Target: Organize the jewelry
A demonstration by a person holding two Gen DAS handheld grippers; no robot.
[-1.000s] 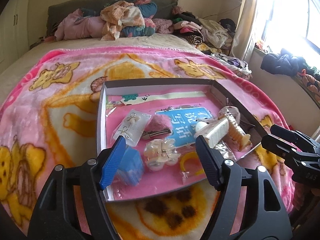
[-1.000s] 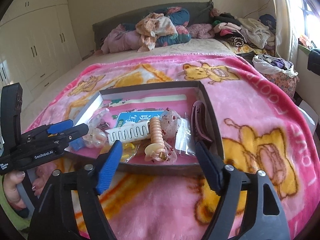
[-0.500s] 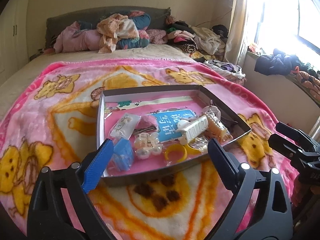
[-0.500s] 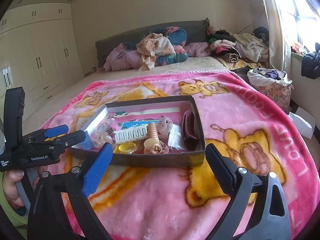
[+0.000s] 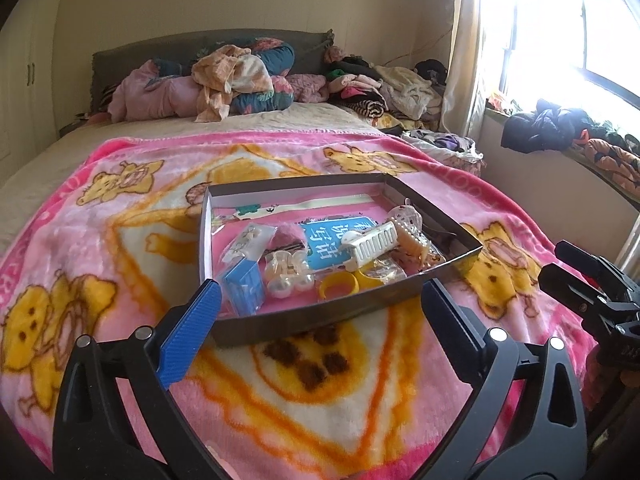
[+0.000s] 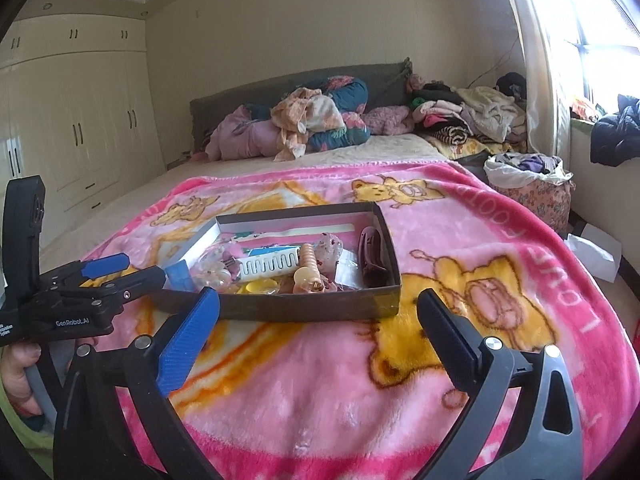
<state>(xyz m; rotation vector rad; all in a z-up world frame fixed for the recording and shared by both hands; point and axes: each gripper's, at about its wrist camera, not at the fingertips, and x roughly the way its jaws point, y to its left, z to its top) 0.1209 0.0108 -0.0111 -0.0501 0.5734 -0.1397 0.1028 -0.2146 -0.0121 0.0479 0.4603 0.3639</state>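
Left wrist: left gripper (image 5: 320, 300) open, empty, near tray (image 5: 320, 314).

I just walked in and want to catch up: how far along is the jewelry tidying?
Done: the pieces sit gathered in the box, including the white comb clip, yellow ring and blue packet, though in a loose jumble. In hand: nothing; the left gripper and right gripper are both open and empty. Any sorting inside the box remains.

A tray (image 5: 320, 316) lies on a blanket (image 5: 120, 248) on the bed; clothes (image 5: 224, 76) are piled behind at twelve o'clock, a comb (image 5: 374, 242) inside, perhaps atop clips.
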